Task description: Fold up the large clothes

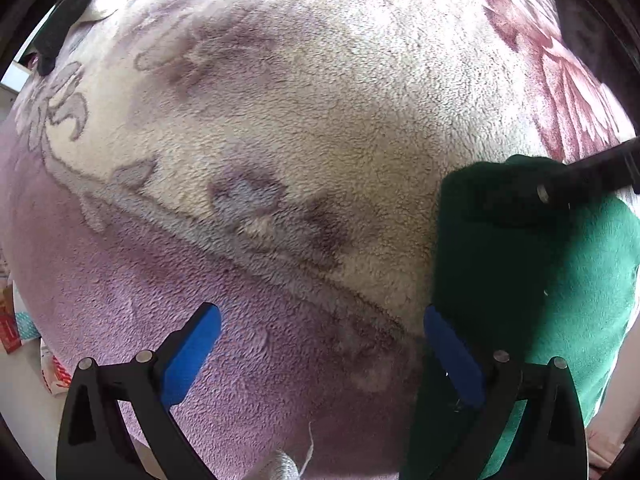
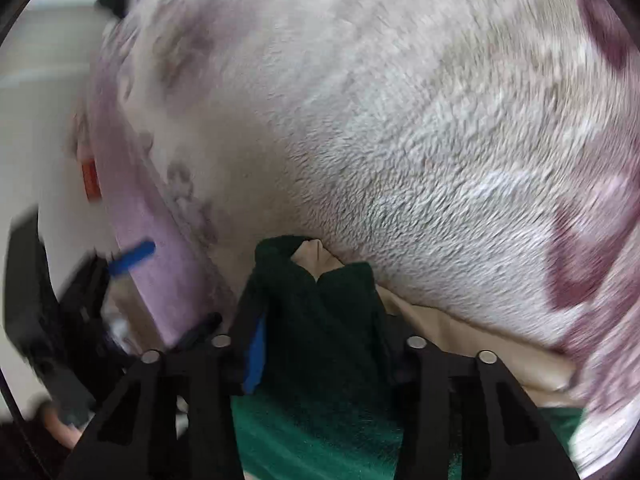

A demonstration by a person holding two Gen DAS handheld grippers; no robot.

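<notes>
1. Left wrist view: your left hand-held gripper (image 1: 322, 354) points straight down at the fleece blanket (image 1: 280, 128), and its two blue pads (image 1: 192, 356) stand wide apart with only the lilac and cream pile of the blanket between them.
2. The green garment (image 1: 560, 280) lies just to the right of that hand-held gripper. Its dark edge runs under the right-hand pad, so near that you cannot tell whether they touch, and the pads do not pinch it.
3. In the same view, beyond the garment's far corner and to the upper right of your left hand-held gripper, the black finger of your right hand-held gripper reaches in from the right edge onto the cloth.
4. Right wrist view: your right hand-held gripper (image 2: 316, 316) slopes down toward the blanket, and the picture is smeared with motion.
5. Its jaws are narrowed and clamped on a bunched fold of the green garment, which fills the gap between them and stands up just past the fingertips.
6. A pale beige lining (image 2: 316, 256) shows at the top of that fold. More beige cloth lies to the right of the hand-held gripper, on the blanket.
7. To the left of the right hand-held gripper you can see the left one, blurred, with one blue pad over the lilac border.
</notes>
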